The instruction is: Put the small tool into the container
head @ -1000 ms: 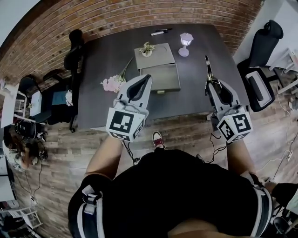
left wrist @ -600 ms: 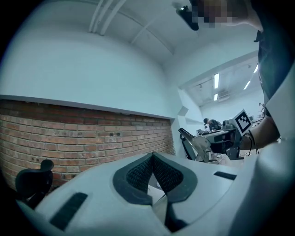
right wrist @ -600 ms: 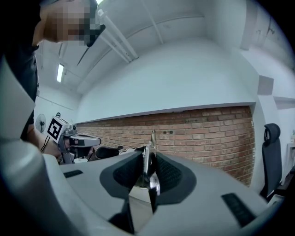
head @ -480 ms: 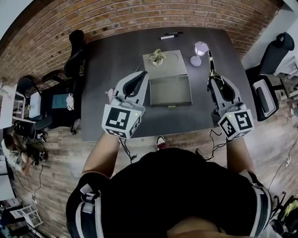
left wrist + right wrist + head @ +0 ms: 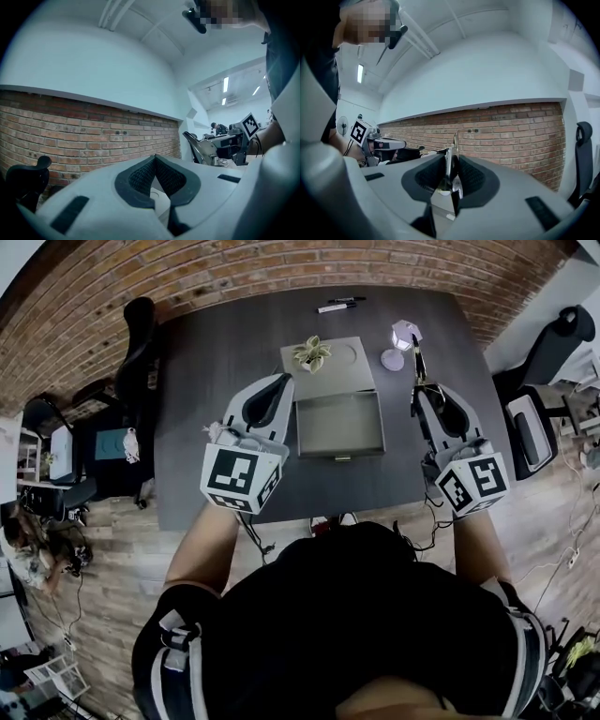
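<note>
My right gripper (image 5: 418,392) is shut on a small slim metal tool (image 5: 415,367), whose tip sticks out past the jaws toward the brick wall. In the right gripper view the tool (image 5: 454,143) stands upright between the pads of that gripper (image 5: 451,164). The container is a grey box with an open drawer (image 5: 339,457) at mid-table, between the two grippers. My left gripper (image 5: 280,382) hovers just left of the box, jaws shut with nothing in them; the left gripper view shows its tips (image 5: 154,159) meeting.
A small potted plant (image 5: 310,352) sits on the box lid. A little lamp (image 5: 403,337) stands just beyond the tool tip, and markers (image 5: 336,306) lie at the far table edge. Office chairs stand at the left (image 5: 139,329) and right (image 5: 553,334). The brick wall runs behind.
Both grippers have moved forward over the table, to either side of the open box. The tool stays gripped in the right one.
</note>
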A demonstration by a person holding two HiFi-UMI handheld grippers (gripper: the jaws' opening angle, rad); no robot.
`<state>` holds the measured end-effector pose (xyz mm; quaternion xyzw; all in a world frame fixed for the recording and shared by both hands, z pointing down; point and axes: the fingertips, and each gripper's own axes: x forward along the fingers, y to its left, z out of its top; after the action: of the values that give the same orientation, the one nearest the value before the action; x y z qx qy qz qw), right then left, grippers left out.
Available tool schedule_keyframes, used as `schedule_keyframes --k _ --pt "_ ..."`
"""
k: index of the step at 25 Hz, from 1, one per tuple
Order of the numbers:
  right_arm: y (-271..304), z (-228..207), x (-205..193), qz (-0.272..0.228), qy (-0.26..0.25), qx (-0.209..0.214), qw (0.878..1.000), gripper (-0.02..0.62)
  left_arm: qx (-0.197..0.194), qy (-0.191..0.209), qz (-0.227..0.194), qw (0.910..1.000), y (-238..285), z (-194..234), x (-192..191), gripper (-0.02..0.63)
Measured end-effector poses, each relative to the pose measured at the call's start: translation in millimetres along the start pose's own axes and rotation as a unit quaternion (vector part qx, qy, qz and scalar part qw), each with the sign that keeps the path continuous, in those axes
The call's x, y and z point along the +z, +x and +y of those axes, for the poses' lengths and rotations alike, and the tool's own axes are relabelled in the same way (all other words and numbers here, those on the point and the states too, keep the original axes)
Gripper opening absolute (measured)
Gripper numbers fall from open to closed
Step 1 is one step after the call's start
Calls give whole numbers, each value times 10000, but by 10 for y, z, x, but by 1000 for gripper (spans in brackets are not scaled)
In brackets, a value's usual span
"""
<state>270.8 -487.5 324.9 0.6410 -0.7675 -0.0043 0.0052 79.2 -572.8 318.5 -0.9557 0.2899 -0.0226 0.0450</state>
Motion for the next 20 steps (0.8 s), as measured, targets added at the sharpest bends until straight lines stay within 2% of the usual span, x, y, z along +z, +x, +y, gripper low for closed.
schedule_keyframes --k 5,13,20 --pt "57 -100 -20 43 20 127 9999 89 75 -23 1 10000 95 -50 -2 9" --pt "230 -130 -21 168 -72 612 9980 90 355 -117 -68 9993 126 -108 48 9" --pt "383 -82 -245 442 -161 905 9948 91 539 -251 40 9982 93 -69 -98 9"
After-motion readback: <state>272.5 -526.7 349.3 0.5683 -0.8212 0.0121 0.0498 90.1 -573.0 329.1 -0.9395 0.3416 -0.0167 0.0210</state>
